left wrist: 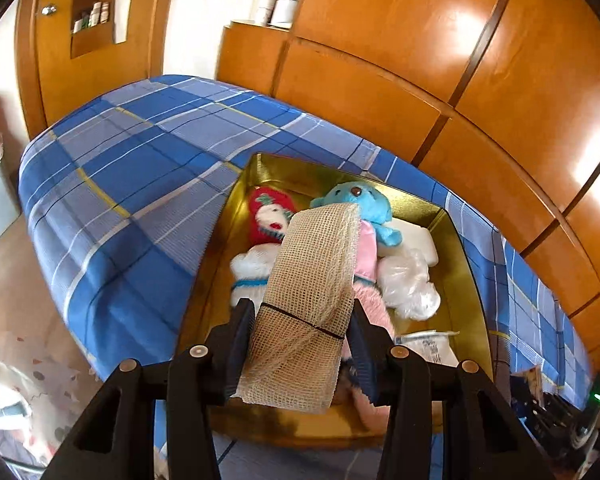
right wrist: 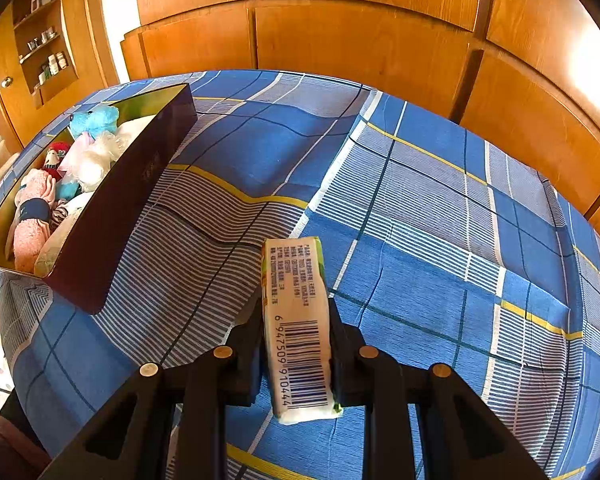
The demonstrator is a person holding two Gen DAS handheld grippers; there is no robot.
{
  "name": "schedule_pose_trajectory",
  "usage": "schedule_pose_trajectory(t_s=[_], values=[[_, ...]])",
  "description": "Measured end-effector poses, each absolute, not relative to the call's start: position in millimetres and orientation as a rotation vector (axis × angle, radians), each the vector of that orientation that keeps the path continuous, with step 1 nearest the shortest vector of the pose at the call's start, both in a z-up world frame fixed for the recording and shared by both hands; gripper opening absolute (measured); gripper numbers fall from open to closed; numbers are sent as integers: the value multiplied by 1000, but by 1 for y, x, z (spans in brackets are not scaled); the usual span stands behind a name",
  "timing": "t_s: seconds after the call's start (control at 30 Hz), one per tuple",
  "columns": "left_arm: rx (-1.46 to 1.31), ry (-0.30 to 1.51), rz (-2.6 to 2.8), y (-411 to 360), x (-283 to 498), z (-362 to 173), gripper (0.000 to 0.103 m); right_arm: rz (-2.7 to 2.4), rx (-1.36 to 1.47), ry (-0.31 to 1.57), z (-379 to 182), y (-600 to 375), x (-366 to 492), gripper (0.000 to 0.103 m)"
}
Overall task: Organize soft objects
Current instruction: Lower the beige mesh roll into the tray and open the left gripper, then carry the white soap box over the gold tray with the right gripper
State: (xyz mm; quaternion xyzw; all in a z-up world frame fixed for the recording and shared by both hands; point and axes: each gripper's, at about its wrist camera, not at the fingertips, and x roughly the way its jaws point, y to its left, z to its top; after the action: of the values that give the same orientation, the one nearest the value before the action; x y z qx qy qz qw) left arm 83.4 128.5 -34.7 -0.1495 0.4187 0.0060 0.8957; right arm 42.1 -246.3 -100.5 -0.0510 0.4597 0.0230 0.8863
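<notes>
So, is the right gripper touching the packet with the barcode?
Touching. The right wrist view shows both fingers of the right gripper pressed against the sides of the barcode packet.

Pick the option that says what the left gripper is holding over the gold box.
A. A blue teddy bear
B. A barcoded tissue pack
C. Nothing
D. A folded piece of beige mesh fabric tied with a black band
D: in the left wrist view the left gripper is shut on the beige mesh fabric, above the gold box; the barcoded pack is in the right gripper.
</notes>
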Motion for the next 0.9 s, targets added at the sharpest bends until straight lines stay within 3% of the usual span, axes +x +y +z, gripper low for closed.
schedule_pose_trajectory(t_s=[0.27, 0.47, 0.9], values=[[-196, 909, 64, 113, 136, -58, 51, 48, -101, 956, -101, -246, 42, 25], [-191, 920, 62, 114, 142, -67, 69, 50, -97, 956, -101, -247, 43, 25], [-175, 838, 68, 113, 104, -44, 70, 47, -106, 951, -102, -246, 43, 25]])
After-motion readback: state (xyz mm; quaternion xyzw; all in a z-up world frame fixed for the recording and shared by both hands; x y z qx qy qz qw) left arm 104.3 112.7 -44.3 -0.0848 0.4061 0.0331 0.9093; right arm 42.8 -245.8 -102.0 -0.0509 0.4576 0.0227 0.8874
